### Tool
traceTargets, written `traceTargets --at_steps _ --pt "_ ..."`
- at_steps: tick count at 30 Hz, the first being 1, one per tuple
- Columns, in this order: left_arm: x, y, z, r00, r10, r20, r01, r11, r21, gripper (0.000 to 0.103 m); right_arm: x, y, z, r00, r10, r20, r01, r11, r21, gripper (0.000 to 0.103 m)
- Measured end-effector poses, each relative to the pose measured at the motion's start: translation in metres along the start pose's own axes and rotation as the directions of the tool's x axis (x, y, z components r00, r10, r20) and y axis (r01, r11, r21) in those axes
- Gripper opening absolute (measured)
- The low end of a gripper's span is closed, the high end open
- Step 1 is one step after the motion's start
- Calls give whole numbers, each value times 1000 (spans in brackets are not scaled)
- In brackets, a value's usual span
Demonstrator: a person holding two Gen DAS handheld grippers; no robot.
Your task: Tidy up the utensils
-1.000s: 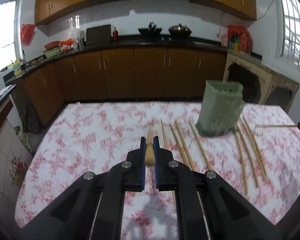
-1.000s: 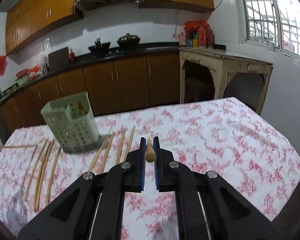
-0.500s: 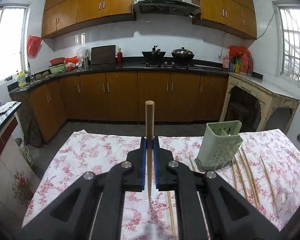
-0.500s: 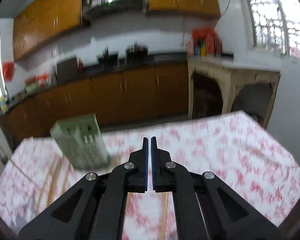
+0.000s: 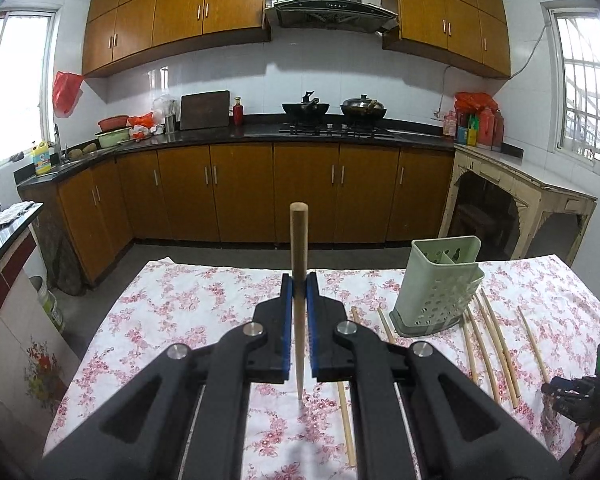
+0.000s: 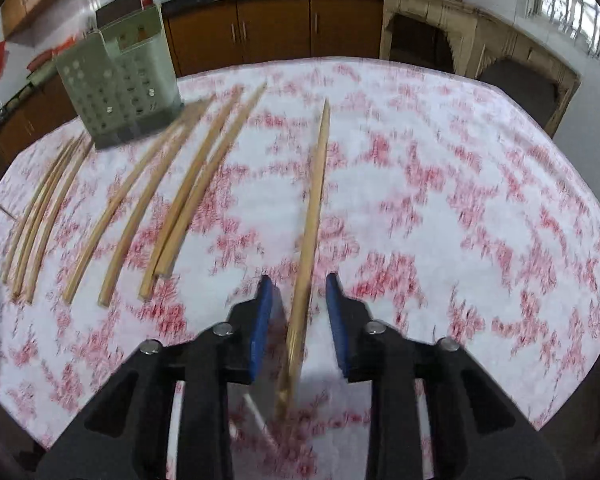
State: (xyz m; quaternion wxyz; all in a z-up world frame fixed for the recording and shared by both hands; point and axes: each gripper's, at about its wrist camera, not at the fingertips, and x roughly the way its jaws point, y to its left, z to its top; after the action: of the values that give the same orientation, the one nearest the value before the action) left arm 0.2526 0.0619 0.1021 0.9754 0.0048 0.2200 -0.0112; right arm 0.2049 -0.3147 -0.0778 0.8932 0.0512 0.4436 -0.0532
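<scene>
While my left claw (image 5: 299, 296) grips one chopstick (image 5: 299, 240) upright between its blue pads, thick end up and thin tip hanging over the flowered table (image 5: 188, 312), I judge this job barely begun. From the left wrist view the green holder (image 5: 440, 292) stands toward the far right of the table, and I can see nothing standing in its compartments. Loose chopsticks (image 5: 488, 344) lie flat on the cloth on both sides of it: a few just left of its base, more fanned out to its right toward the table's right edge. So the held stick would be among the first to go in, and it needs carrying right and lowering into a compartment. Further right, my right claw (image 6: 299, 312) is open, its jaws spread on either side of a single chopstick (image 6: 316, 196) that lies on the table pointing toward the far edge; the pads are not touching it as far as the blurred picture shows. By my count roughly ten sticks remain on the cloth, nearly all the work.
</scene>
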Motion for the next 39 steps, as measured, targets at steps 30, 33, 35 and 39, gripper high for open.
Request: traceTargets --at_steps 30,33,35,39 --pt "-4 6 -4 1000 -2 0 2 1000 -3 8 -7 -5 33 990 43 135 -48 998 31 8" --pt "-5 6 -5 1000 -3 0 3 1000 -2 8 -29 -6 38 975 43 217 -50 998 28 8" --pt "-5 6 -5 1000 -4 0 4 1000 -2 8 -42 -7 42 962 40 271 -50 998 29 7" --pt "-7 6 -6 1000 -6 1 6 1000 2 8 -66 -10 55 925 25 380 -40 999 31 7"
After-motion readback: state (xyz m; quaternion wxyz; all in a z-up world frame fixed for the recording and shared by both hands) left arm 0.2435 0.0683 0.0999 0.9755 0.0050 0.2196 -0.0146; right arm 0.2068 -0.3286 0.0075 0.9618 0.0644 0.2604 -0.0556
